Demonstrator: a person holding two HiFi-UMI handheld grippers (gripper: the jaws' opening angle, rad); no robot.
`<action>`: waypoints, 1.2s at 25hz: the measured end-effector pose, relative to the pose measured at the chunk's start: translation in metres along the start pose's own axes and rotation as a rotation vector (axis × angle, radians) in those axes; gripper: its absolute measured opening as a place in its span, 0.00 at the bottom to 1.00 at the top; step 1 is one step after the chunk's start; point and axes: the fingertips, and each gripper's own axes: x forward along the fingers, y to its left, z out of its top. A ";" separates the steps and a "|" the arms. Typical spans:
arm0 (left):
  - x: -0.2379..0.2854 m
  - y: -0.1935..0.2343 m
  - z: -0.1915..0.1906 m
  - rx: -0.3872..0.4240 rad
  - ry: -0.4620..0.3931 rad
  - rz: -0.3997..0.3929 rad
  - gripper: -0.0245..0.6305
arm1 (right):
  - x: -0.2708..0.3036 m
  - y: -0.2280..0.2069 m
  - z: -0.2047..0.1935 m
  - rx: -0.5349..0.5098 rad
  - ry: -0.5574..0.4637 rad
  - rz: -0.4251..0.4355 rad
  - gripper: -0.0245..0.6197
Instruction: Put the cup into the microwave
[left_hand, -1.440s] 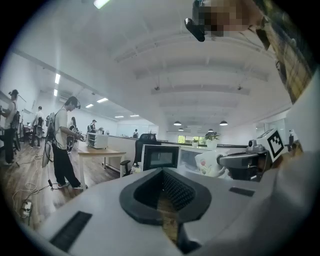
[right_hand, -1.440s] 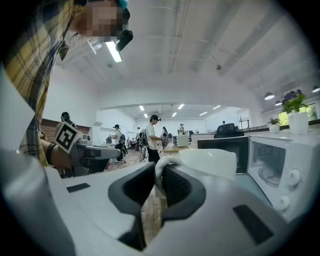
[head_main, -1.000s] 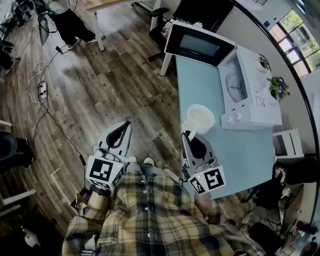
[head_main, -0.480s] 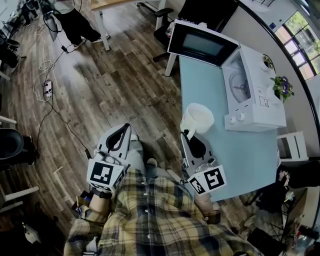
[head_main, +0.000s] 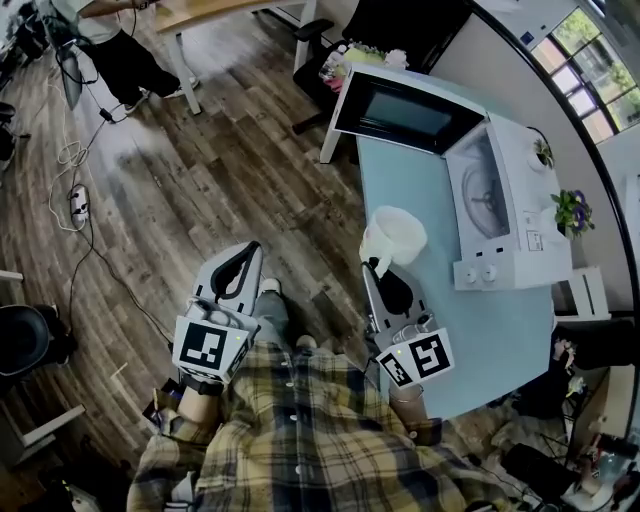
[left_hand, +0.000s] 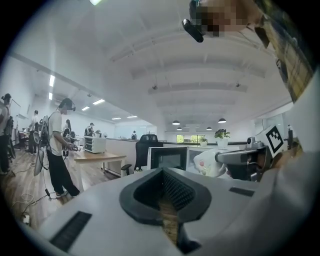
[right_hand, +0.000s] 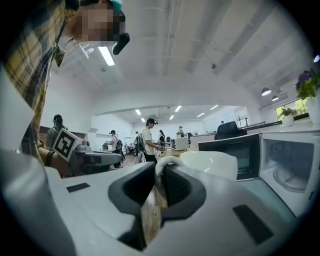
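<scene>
**A:** The person has stepped on alongside the table (head_main: 415, 180). One leg is swung forward now, and the microwave (head_main: 510, 215) has slid a little lower in the head view. The cup (head_main: 397, 237) sits just where it did ahead of the right tongs (head_main: 378, 268), so cup and hands have travelled together.

**B:** So this is the carry, not the placing?

**A:** That's my read. The cup is held up by the table's left edge, still well apart from the microwave. The door (head_main: 400, 105) stands wide open and the turntable (head_main: 483, 187) is showing inside. I see nothing in the way.

**B:** And the grip?

**A:** In the right gripper view the tongs are almost together, clamped on the cup's handle (right_hand: 159, 167). It shows as a thin white loop pinched between the dark pads, with the cup's body sticking out beyond the tips. That hold looks the same as a second ago.

**B:** It's a narrow purchase, though.

**A:** Agreed. With only the handle held, I'd expect the cup could swing if the move gets jerky.

**B:** And the left side?

**A:** The left tongs (head_main: 252, 250) are together with nothing in them, held out over the wooden floor (head_main: 200, 180), off to the side of the table. They have no part in this yet.
</scene>
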 end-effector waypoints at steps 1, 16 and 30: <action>0.009 0.009 0.003 0.002 -0.001 -0.011 0.03 | 0.011 -0.003 0.002 -0.010 -0.001 -0.008 0.11; 0.087 0.087 0.006 0.024 0.027 -0.144 0.03 | 0.102 -0.038 0.006 -0.012 -0.007 -0.153 0.12; 0.119 0.094 -0.009 -0.011 0.088 -0.263 0.03 | 0.099 -0.062 -0.005 0.018 0.035 -0.321 0.12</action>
